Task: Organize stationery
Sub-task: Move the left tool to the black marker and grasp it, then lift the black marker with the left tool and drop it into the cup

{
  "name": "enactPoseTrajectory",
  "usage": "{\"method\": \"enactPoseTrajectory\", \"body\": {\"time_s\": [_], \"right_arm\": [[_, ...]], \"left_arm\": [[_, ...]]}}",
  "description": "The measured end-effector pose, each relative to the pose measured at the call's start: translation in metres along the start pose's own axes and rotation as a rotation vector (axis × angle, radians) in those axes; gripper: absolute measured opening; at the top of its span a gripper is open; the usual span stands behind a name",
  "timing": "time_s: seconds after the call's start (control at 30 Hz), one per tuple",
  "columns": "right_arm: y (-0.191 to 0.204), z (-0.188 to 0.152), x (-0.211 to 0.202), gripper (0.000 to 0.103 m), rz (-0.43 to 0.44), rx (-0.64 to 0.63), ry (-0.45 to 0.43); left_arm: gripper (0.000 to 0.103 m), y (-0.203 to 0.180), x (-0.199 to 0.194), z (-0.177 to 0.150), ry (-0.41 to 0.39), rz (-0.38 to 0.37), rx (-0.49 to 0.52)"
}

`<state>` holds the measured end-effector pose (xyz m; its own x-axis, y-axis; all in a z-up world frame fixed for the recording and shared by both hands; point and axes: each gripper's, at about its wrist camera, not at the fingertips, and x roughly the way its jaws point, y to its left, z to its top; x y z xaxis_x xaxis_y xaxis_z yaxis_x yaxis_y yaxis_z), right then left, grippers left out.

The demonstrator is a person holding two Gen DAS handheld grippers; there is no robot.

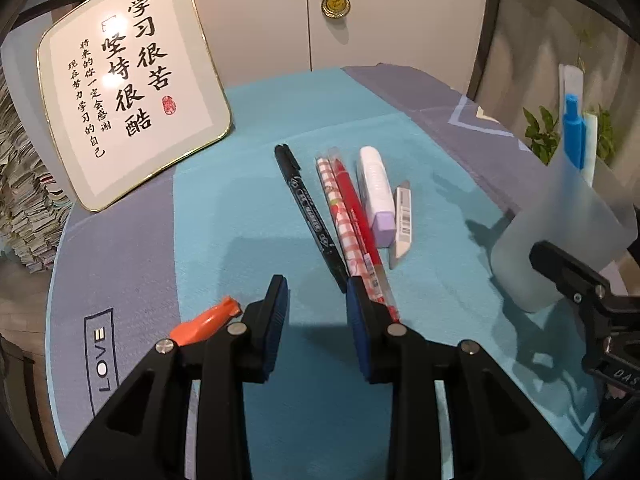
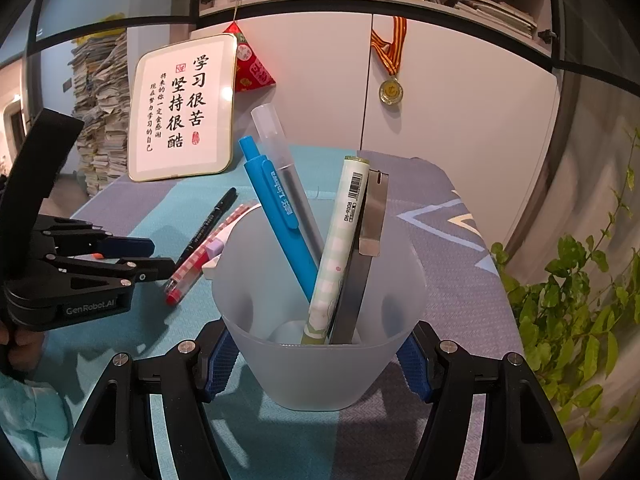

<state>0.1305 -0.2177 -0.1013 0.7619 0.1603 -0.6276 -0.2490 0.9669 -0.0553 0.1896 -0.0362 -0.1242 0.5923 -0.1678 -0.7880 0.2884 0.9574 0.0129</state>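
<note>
Pens point(image 1: 344, 220) lie side by side on the teal surface point(image 1: 248, 208), long axes running away from the left tool point(image 1: 318, 300), whose part-open, empty jaws sit at their near ends. Right tool point(image 2: 316, 364) clamps the frosted cup point(image 2: 320, 360) off to the right.

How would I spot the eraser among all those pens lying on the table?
Find the blue mat in front of the framed calligraphy sign, where a row of pens lies side by side. The eraser lies just right of the red pen: short and chunky, white with a lilac end, unlike its slim neighbours.
</note>
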Motion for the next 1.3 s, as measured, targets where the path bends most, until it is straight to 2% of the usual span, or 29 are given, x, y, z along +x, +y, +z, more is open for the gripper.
{"method": "enactPoseTrajectory", "body": {"time_s": [0.13, 0.27, 0.33, 0.37, 0.47, 0.6, 0.73, 0.9, 0.97, 1.0, 1.07, 1.2, 1.3], "right_arm": [[0.0, 0.0, 0.002, 0.069, -0.001, 0.0, 0.001], [0.0, 0.0, 0.002, 0.069, 0.001, 0.001, 0.001], [0.0, 0.0, 0.002, 0.069, 0.0, 0.001, 0.001], [0.0, 0.0, 0.002, 0.069, 0.001, 0.002, 0.001], [0.001, 0.001, 0.002, 0.069, 0.001, 0.002, 0.001], [0.001, 0.001, 0.002, 0.069, 0.001, 0.003, 0.001], [0.001, 0.001, 0.002, 0.069, 0.003, 0.005, 0.001], [0.0, 0.001, 0.002, 0.069, 0.0, 0.002, 0.0], [0.0, 0.001, 0.002, 0.069, -0.001, 0.001, 0.0], [0.001, 0.001, 0.002, 0.069, 0.0, 0.002, 0.001], [0.001, 0.001, 0.002, 0.069, -0.002, 0.001, 0.0], [0.001, 0.001, 0.002, 0.069, 0.0, 0.002, 0.0], [0.001, 0.001, 0.001, 0.069, 0.003, 0.006, 0.001]], "left_arm": [[0.028, 0.014, 0.007, 0.014, -0.006, -0.014, -0.109], [0.03, 0.015, 0.024, 0.029, -0.006, 0.02, -0.13], [0.024, 0.014, 0.028, 0.032, 0.013, 0.025, -0.125], [0.007, 0.014, 0.031, 0.031, 0.044, 0.021, -0.129], [0.007, 0.014, 0.029, 0.028, 0.045, 0.023, -0.119], [0.007, 0.02, 0.015, 0.015, 0.072, -0.031, -0.141], [0.007, 0.018, -0.018, -0.015, 0.079, -0.044, -0.142], [0.008, 0.012, -0.049, -0.056, 0.132, -0.076, -0.112], [0.013, 0.008, -0.053, -0.062, 0.148, -0.085, -0.087], [0.022, 0.006, -0.053, -0.061, 0.142, -0.08, -0.078], [0.03, 0.003, -0.051, -0.052, 0.114, -0.052, -0.068], [0.029, 0.002, -0.035, -0.023, 0.08, -0.04, -0.051], [0.028, 0.001, -0.012, -0.01, 0.118, -0.035, -0.031]]}}
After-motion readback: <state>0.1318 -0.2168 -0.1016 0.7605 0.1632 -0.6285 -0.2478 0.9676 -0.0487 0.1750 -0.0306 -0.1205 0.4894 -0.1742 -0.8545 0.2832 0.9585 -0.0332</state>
